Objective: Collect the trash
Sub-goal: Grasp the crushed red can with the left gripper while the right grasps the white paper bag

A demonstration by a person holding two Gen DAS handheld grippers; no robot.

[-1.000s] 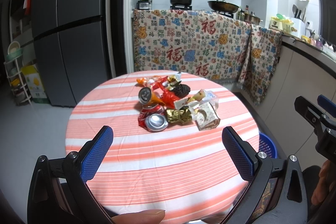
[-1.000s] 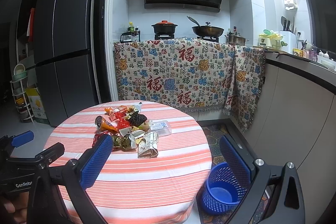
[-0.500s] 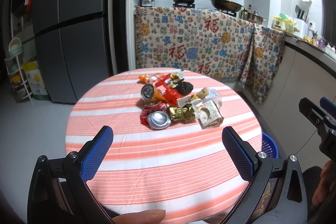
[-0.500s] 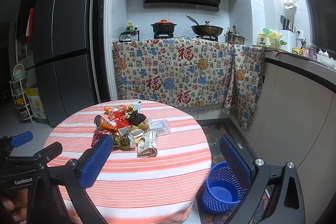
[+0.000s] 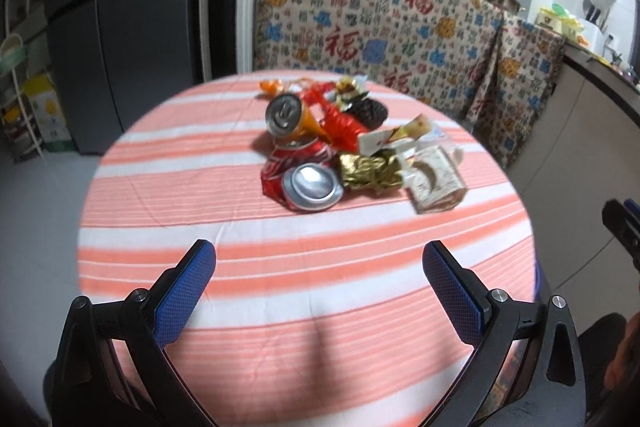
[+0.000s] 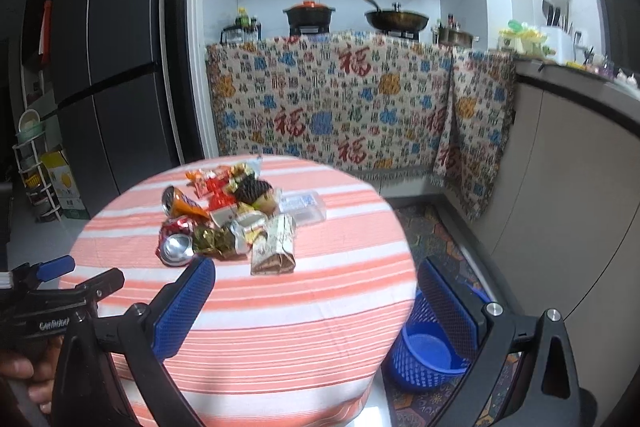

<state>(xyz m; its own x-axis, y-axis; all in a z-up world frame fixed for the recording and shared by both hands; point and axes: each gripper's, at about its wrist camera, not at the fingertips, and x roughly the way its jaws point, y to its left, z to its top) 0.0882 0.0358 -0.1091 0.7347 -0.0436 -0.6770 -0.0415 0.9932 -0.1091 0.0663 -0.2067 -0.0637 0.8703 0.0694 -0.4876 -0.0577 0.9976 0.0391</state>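
Trash pile (image 5: 344,147) heaped in the middle of the round striped bench (image 5: 200,227), so easy to reach from any side. Crushed red can (image 5: 304,179) at the near edge of the pile, close to the left gripper (image 5: 318,265). Left fingers (image 5: 188,291) spread wide, holding nothing, aimed at the can. Right gripper (image 6: 318,281) wide open too, empty, hanging over the bench edge. Blue basket (image 6: 428,351) on the floor just beside the bench, likely there so trash drops in easily.
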